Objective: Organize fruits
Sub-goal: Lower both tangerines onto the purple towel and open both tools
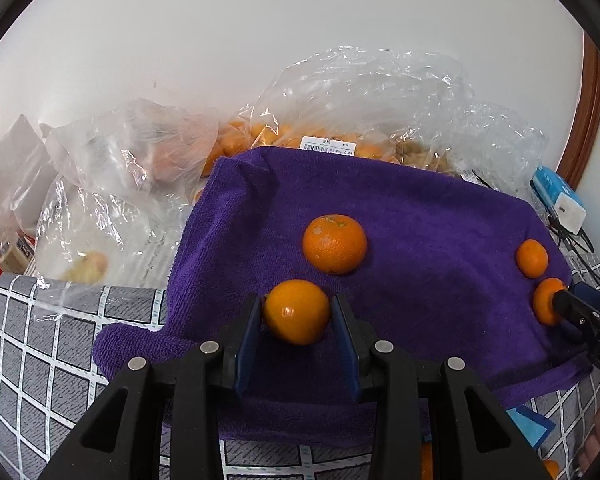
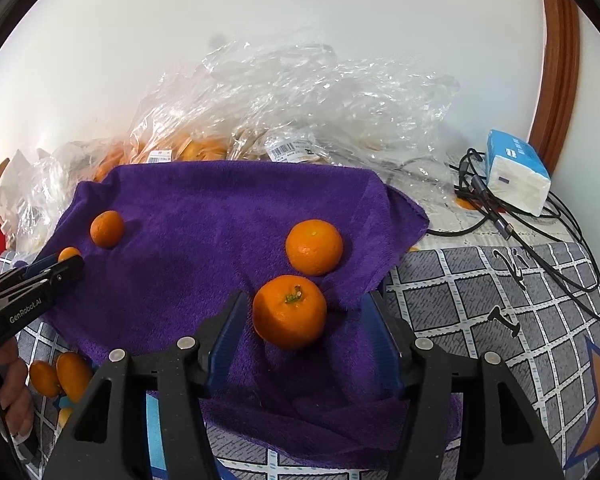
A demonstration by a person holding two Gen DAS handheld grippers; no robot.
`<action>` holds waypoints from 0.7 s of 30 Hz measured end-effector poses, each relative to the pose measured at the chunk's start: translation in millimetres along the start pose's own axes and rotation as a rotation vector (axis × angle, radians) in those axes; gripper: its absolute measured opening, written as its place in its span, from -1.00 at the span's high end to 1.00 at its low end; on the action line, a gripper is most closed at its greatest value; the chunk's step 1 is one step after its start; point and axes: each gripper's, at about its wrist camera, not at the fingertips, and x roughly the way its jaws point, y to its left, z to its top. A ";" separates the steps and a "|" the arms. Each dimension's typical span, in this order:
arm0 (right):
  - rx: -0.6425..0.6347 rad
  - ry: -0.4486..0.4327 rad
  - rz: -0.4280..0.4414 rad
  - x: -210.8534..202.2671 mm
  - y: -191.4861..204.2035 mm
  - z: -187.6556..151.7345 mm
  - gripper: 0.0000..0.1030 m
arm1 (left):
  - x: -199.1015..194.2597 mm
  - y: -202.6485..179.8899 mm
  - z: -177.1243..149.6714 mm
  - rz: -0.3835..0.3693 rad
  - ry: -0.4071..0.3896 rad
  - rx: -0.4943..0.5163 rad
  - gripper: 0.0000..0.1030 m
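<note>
Left gripper (image 1: 297, 312) clamps mandarin (image 1: 297, 312), stem unseen.

"GenRobot.AI" on left gripper (image 2: 70, 260) body

Ahead of my left tool I see a table under a grey checked cloth (image 1: 60, 344). Directly on it: a purple towel (image 1: 420, 216) in front, clear plastic bags (image 1: 148, 160) beyond it, and cables (image 2: 540, 216) plus a tissue pack (image 2: 516, 176) right of my right tool.
</note>
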 end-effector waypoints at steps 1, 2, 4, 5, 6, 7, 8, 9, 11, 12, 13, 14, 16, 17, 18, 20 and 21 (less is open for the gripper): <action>0.000 0.001 -0.004 -0.4 0.5 -0.2 -0.16 | -0.3 0.6 0.3 0.001 -0.003 -0.001 0.24; -0.003 -0.003 -0.012 -1.8 1.5 -0.8 -0.16 | -0.8 1.4 0.5 0.002 -0.006 -0.004 0.20; -0.013 -0.020 -0.025 -5.6 4.0 -1.8 -0.16 | -3.3 2.7 1.5 -0.002 -0.018 -0.011 0.17; -0.021 -0.030 -0.028 -8.2 5.6 -1.9 -0.16 | -5.1 3.8 2.3 -0.005 -0.026 -0.017 0.16; -0.028 -0.037 -0.030 -10.0 7.1 -1.3 -0.16 | -7.0 4.7 2.8 -0.009 -0.033 -0.021 0.14; -0.036 -0.045 -0.035 -12.6 8.9 0.2 -0.16 | -10.8 5.1 1.8 -0.012 -0.040 -0.024 0.13; -0.041 -0.056 -0.039 -15.9 10.3 2.3 -0.16 | -14.2 6.7 2.3 -0.017 -0.055 -0.032 0.12; -0.041 -0.065 -0.039 -19.3 10.6 4.3 -0.16 | -17.2 7.7 2.2 -0.019 -0.064 -0.039 0.12; -0.030 -0.085 -0.040 -28.7 9.6 8.0 -0.16 | -23.0 10.4 3.4 -0.015 -0.084 -0.058 0.12; -0.018 -0.093 -0.046 -32.7 8.2 8.8 -0.16 | -27.1 12.0 4.2 -0.011 -0.098 -0.065 0.12; -0.003 -0.100 -0.050 -37.3 6.7 9.7 -0.16 | -30.9 13.3 4.2 -0.016 -0.106 -0.064 0.12; 0.014 -0.104 -0.050 -43.2 4.1 9.5 -0.17 | -34.1 14.3 4.2 -0.018 -0.115 -0.064 0.12; 0.038 -0.094 -0.046 -51.2 -0.3 7.3 -0.22 | -39.2 15.6 5.8 -0.023 -0.122 -0.070 0.12; 0.051 -0.082 -0.044 -54.9 -2.9 4.9 -0.25 | -41.9 16.3 6.9 -0.040 -0.121 -0.076 0.12; 0.062 -0.069 -0.039 -57.2 -5.0 2.3 -0.26 | -45.0 16.9 8.0 -0.063 -0.120 -0.081 0.12; 0.089 -0.028 -0.002 -62.3 -9.7 -7.1 -0.26 | -53.1 15.8 11.2 -0.075 -0.127 -0.077 0.12; 0.097 -0.012 0.015 -63.1 -11.0 -11.0 -0.26 | -59.3 14.3 12.7 -0.074 -0.145 -0.068 0.12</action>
